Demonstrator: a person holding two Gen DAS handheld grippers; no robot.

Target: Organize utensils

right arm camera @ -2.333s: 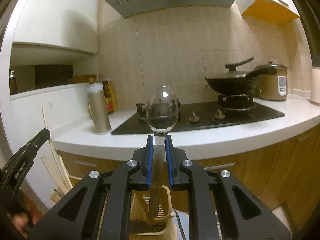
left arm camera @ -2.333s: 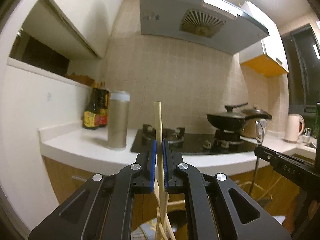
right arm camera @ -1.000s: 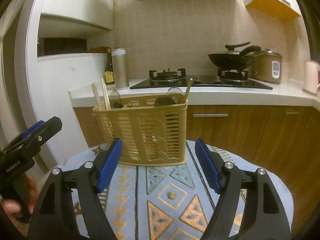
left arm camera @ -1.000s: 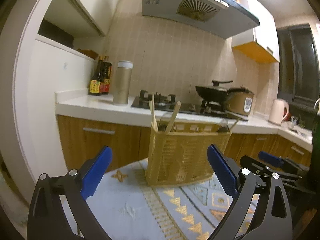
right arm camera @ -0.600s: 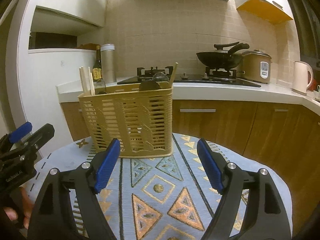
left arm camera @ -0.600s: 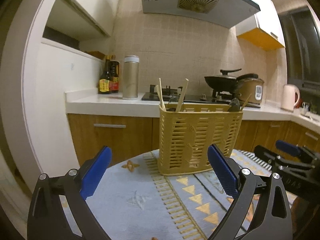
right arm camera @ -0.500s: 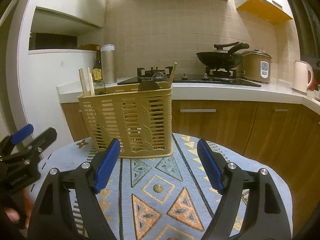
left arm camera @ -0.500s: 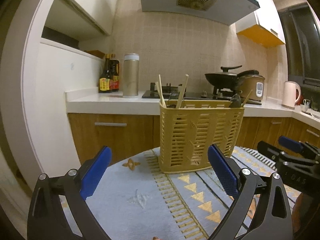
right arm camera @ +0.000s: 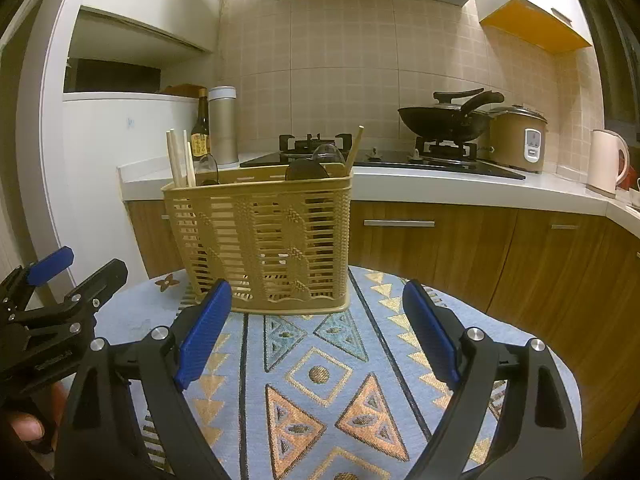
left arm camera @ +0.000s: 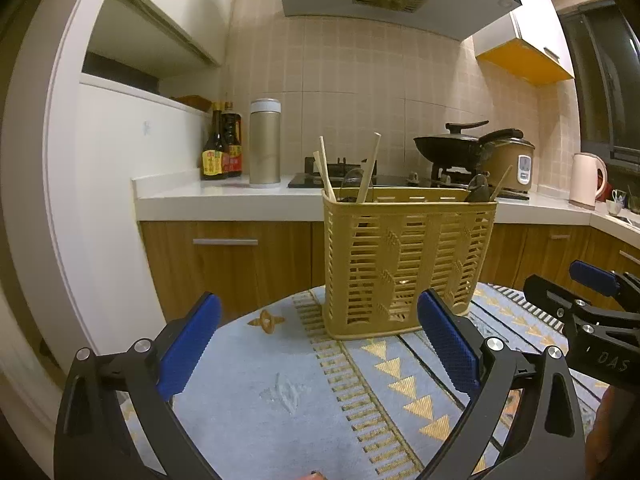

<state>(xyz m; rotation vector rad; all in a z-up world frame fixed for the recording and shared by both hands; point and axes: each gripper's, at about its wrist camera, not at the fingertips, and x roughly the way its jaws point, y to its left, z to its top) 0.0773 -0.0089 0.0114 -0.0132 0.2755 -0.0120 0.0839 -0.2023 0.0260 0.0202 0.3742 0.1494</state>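
Note:
A tan slotted utensil basket (left arm camera: pixel 408 264) (right arm camera: pixel 264 240) stands on a round table with a blue patterned cloth (left arm camera: pixel 280 392) (right arm camera: pixel 320 376). Wooden chopsticks (left arm camera: pixel 326 172) (right arm camera: pixel 178 162) and spoons (right arm camera: pixel 326 154) stick up out of it. My left gripper (left arm camera: pixel 318 346) hangs open before the basket, nothing between its blue pads. My right gripper (right arm camera: pixel 316 328) sits just short of the basket, its jaws still opening and empty. Each gripper shows at the edge of the other's view.
Behind the table runs a white counter (left arm camera: pixel 224 196) over wooden cabinets, with sauce bottles (left arm camera: pixel 222 148), a metal canister (left arm camera: pixel 265 142), a gas hob, a black wok (right arm camera: pixel 444 118), a rice cooker (right arm camera: pixel 518 136) and a kettle (left arm camera: pixel 586 176). A person's fingers (right arm camera: pixel 28 426) hold the left gripper.
Both grippers let go of the chopstick and spoon, which now stand in the basket, and drew back with jaws wide. Over the last half second the views barely shift; the right jaws spread slightly more.

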